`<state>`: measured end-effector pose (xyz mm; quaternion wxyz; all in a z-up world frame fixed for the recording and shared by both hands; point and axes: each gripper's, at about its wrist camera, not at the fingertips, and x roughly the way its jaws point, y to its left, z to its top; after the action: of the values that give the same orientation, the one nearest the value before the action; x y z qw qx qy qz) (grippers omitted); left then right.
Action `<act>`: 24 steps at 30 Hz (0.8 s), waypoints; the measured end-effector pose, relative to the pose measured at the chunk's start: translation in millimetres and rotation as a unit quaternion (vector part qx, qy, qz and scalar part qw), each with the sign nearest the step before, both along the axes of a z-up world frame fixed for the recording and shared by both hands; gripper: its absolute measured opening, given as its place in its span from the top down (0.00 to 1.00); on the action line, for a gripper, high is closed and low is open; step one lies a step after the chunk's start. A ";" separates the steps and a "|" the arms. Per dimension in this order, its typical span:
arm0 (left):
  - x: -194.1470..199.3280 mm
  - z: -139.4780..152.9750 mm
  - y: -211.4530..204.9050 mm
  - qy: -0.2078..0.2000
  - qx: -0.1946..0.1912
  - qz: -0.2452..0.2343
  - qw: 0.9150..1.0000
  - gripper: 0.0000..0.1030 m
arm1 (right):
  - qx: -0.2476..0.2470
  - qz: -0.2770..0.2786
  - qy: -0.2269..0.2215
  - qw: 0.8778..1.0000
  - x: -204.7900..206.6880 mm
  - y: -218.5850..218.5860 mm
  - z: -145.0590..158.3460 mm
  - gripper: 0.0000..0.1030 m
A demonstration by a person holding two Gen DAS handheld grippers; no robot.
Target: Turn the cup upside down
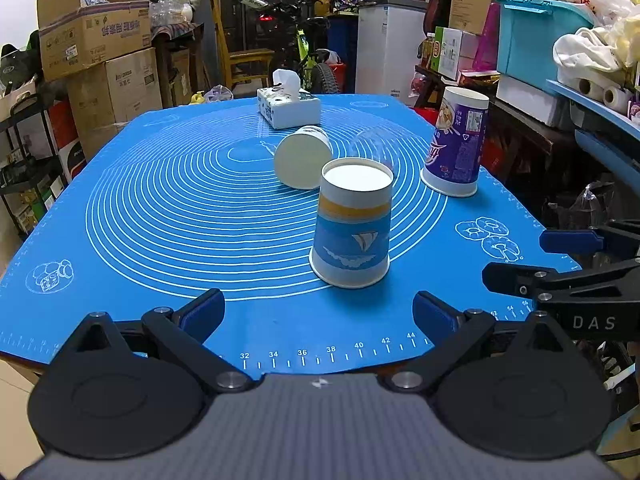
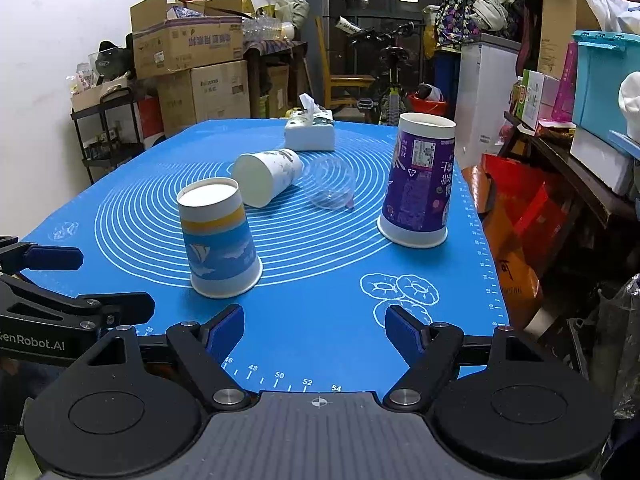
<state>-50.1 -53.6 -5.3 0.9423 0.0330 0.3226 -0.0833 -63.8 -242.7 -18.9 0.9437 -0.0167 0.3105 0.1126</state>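
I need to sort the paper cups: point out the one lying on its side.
The white paper cup lies tipped beside the clear plastic cup; the sailboat cup and purple cup stand upside down.

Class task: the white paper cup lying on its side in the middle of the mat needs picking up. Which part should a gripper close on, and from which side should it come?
Grip the white paper cup across its side wall, about mid-length, coming down from above with the fingers straddling it. It lies flat, base toward the cameras, so the rounded wall is exposed on both sides. The clear plastic cup lies close on its right, so the left gripper, which is open, probably has the freer approach.

Right tool (image 2: 314, 330) gapes empty — 2 cups (image 2: 219, 240) inverted; 1 toppled.
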 end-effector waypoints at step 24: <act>1.0 -1.2 -1.2 0.001 0.001 -0.001 1.000 0.04 | 0.002 0.000 0.008 1.000 3.1 -3.0 -3.1 0.21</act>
<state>-49.1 -54.9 -6.5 0.9418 0.0343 0.3239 -0.0834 -60.7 -245.7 -22.0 0.9412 -0.0136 0.3180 0.1132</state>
